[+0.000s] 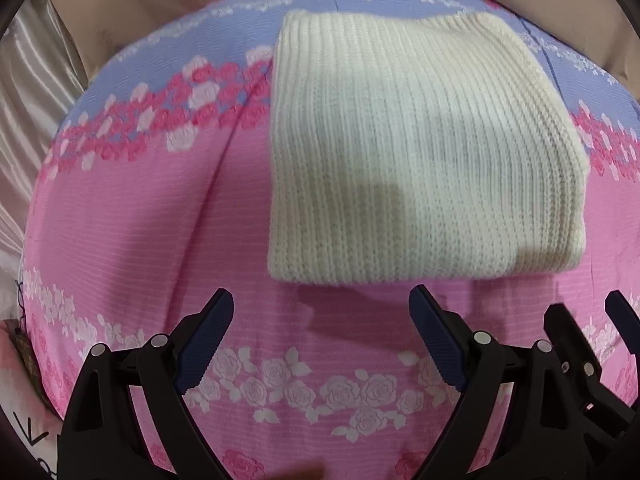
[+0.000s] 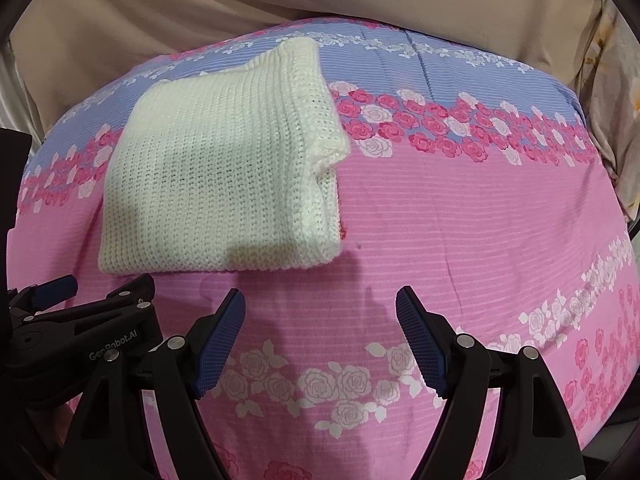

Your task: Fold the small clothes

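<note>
The bedcover [image 1: 160, 240], pink and lilac with rose bands, fills both views. On it lies the knit [image 1: 420, 148], a cream ribbed garment already doubled into a thick, roughly square packet. From the left wrist it sits at about one o'clock from the left gripper [image 1: 320, 336]; from the right wrist the knit [image 2: 224, 176] sits at eleven o'clock from the right gripper [image 2: 320, 336].

Its ribs, and its slightly longer side, run from six towards twelve. The layered open edges face three o'clock, where a flap corner sticks out; the smooth fold faces nine.

Both grippers hang just short of the near edge, jaws spread wide, holding nothing and not touching the cloth.

The folding looks nearly or fully finished. Next comes either tucking that loose corner flush or one more fold, gripping all layers together.
</note>
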A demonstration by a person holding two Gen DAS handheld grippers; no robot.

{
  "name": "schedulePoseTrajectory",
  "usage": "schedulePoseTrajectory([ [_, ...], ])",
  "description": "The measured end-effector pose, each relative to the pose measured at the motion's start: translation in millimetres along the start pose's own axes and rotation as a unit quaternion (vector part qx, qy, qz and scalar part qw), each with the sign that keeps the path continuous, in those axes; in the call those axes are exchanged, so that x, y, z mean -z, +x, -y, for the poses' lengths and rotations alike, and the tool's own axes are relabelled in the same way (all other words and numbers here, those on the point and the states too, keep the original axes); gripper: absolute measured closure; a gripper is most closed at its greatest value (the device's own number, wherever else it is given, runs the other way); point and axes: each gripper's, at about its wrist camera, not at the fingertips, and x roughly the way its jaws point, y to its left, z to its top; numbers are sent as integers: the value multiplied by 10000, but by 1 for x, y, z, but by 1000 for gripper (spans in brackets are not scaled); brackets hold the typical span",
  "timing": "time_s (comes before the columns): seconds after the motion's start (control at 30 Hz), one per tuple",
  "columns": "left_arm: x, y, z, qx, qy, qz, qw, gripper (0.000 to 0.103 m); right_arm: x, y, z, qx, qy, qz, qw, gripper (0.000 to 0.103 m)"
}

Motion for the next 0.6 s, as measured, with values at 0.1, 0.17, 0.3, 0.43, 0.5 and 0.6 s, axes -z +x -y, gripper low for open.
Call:
schedulePoseTrajectory([
  [0.1,-6,-4,5,-127,268,291,9991,16,-3,2,0,12,42,1,10000,28],
  [0.17,-9,-3,6,-80,251,294,9992,16,-4,3,1,22,91,-1,10000,28],
  [0.3,-13,1,4,-38,144,245,9996,16,-9,3,0,42,88,32,9999,28],
  [0.43,-13,4,-1,26,-62,89,9999,16,-12,1,-1,21,49,89,9999,28],
  [0.5,-12,3,-1,3,-72,65,10000,16,-13,0,-2,20,40,109,9999,28],
  [0.6,-9,2,-1,-19,-39,56,10000,16,-11,-1,-1,-7,62,97,9999,28],
])
